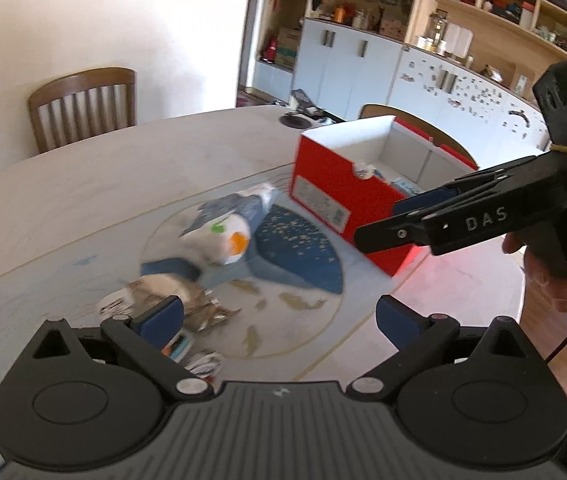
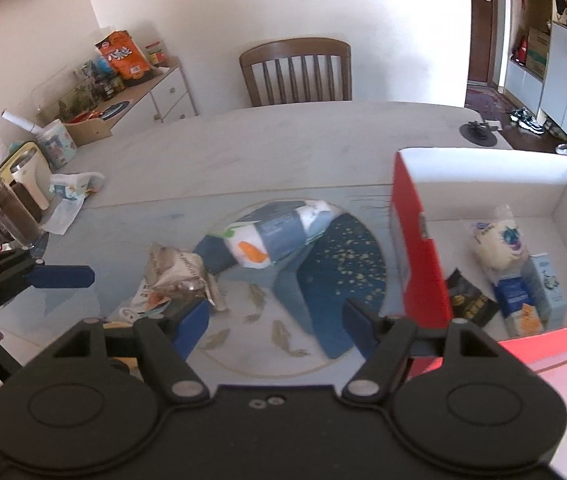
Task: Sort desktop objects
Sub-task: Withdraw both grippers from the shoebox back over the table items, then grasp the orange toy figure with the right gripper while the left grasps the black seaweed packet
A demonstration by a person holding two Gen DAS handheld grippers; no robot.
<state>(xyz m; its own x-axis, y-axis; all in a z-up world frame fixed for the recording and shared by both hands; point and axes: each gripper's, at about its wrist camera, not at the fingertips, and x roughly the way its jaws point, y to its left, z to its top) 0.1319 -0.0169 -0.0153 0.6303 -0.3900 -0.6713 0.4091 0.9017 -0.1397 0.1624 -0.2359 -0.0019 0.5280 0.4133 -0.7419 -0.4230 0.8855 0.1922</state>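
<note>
A blue-and-white packet [image 1: 227,228] [image 2: 275,236] with an orange print lies on the patterned mat, and a crumpled silvery wrapper [image 1: 175,292] [image 2: 179,272] lies nearer me. My left gripper [image 1: 279,316] hangs open over the mat with nothing between its fingers; one of its blue pads [image 2: 63,276] shows at the left of the right wrist view. My right gripper [image 2: 275,322] [image 1: 379,220] is open and empty beside the red box [image 1: 335,196] [image 2: 419,248]. In the box lie a white bag [image 2: 499,244], a blue carton [image 2: 519,300] and a black packet [image 2: 469,300].
Small packets [image 1: 181,346] lie by the left finger. A wooden chair [image 2: 295,70] stands behind the table. Jars and a plastic bag [image 2: 71,196] crowd the table's left end. A black round thing [image 2: 477,134] sits at the far right edge. A hand [image 1: 551,264] holds the right gripper.
</note>
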